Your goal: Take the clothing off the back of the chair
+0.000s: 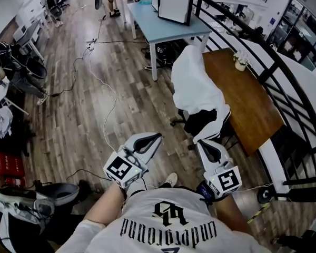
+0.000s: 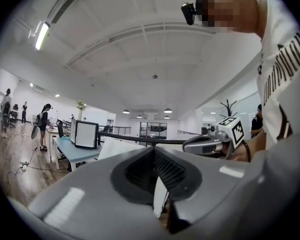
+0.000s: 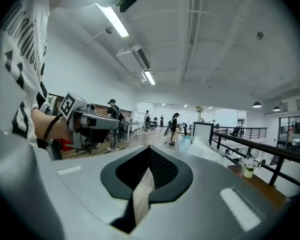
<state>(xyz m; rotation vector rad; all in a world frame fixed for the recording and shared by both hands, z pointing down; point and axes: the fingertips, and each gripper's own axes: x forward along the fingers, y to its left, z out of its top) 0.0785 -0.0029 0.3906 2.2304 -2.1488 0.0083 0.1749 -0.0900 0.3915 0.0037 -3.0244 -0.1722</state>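
A white garment [image 1: 196, 83] hangs over the back of a black office chair [image 1: 201, 123] that stands beside a brown table. Both grippers are held level in front of me, short of the chair. My left gripper [image 1: 155, 137] is shut with nothing in it, its tips left of the chair base. The right gripper [image 1: 203, 144] is shut too, also with nothing held, and sits just below the garment's lower hem. In the left gripper view the garment [image 2: 118, 148] shows ahead, past the shut left gripper [image 2: 154, 153]. From the right gripper [image 3: 149, 151] the garment [image 3: 208, 149] appears ahead to the right.
The brown wooden table [image 1: 245, 101] with a small plant pot [image 1: 240, 62] runs along a black railing [image 1: 276, 70]. A light blue table [image 1: 166, 24] carries a white box [image 1: 174, 3]. Cables [image 1: 102, 91] trail over the wood floor. Bags [image 1: 13, 65] and a red crate [image 1: 8, 165] sit at the left.
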